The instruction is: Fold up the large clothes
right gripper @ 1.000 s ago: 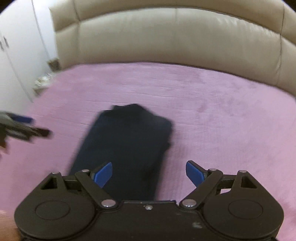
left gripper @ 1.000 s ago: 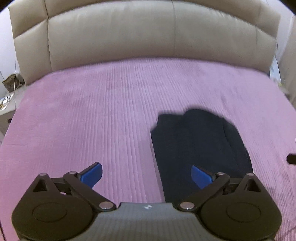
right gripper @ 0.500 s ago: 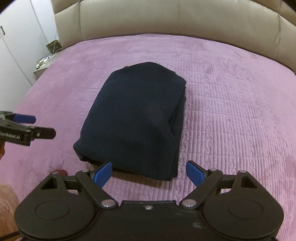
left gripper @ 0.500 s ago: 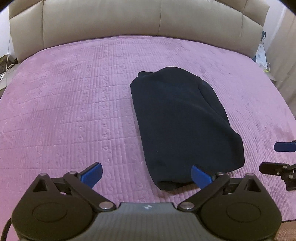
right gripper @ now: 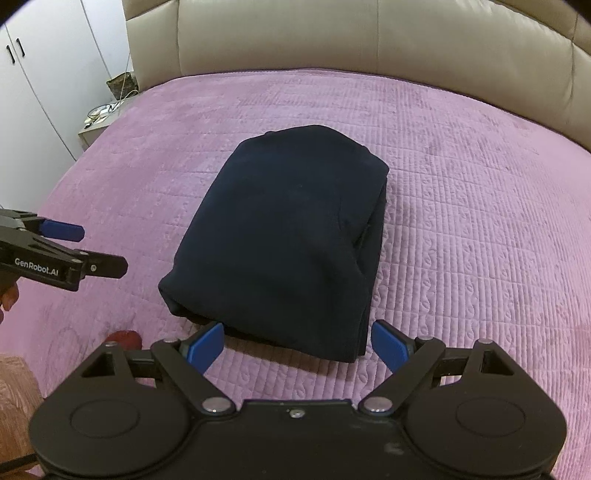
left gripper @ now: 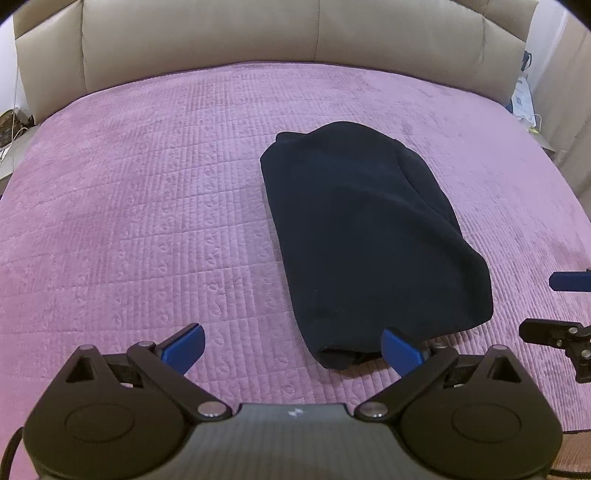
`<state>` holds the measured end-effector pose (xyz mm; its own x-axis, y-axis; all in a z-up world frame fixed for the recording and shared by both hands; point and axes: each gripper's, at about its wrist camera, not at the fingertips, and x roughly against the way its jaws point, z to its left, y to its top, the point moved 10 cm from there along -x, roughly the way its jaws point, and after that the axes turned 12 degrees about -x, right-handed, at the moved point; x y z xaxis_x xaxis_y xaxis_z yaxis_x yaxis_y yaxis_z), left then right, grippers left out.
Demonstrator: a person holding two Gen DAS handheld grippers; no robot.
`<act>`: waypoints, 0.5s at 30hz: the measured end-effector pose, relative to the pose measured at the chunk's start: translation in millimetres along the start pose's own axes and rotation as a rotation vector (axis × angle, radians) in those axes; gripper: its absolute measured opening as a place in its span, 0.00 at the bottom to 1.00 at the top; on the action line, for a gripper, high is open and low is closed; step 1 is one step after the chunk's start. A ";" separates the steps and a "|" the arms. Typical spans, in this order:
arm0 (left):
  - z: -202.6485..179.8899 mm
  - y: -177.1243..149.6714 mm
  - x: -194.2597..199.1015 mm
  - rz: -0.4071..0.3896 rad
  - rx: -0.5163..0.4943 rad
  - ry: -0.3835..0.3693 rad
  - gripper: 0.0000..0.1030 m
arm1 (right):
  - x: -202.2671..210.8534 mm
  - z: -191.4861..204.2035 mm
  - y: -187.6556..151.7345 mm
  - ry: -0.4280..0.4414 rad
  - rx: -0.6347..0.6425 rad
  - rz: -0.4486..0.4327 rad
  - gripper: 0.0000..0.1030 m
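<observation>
A dark navy garment (left gripper: 365, 236) (right gripper: 288, 236) lies folded into a thick oblong bundle on the purple quilted bedspread (left gripper: 147, 206) (right gripper: 480, 236). My left gripper (left gripper: 293, 349) hovers open just in front of the bundle's near left corner, nothing between its blue pads. My right gripper (right gripper: 298, 345) is open too, its pads level with the bundle's near edge but apart from the cloth. Each gripper shows at the edge of the other's view: the right one (left gripper: 561, 306) and the left one (right gripper: 85, 251).
A beige padded headboard (left gripper: 295, 33) (right gripper: 369, 40) runs along the far side of the bed. White cupboard doors (right gripper: 44, 74) and a small bedside table (right gripper: 99, 122) stand at the left. A person's fingers (right gripper: 9, 299) hold the left tool. Bare bedspread surrounds the bundle.
Both grippers have drawn back and lifted away from the bundle, so the whole folded garment now shows. Both stayed open throughout; the garment has not moved over the last half second.
</observation>
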<state>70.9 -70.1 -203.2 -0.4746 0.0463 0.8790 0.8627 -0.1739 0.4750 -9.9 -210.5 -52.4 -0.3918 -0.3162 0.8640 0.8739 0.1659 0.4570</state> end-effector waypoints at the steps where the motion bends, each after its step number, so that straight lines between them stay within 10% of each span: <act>1: 0.0 -0.1 -0.4 0.001 0.001 -0.002 1.00 | 0.0 -0.2 0.0 0.001 -0.001 -0.001 0.99; 15: -1.7 -2.2 -4.6 0.012 0.006 -0.019 1.00 | 2.5 7.0 1.5 0.010 0.036 -0.019 0.99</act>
<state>70.9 -71.7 -208.3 -0.4605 0.0633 0.8854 0.8695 -0.1684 0.4643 -11.5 -204.6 -48.1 -0.4052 -0.3287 0.8531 0.8554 0.1930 0.4807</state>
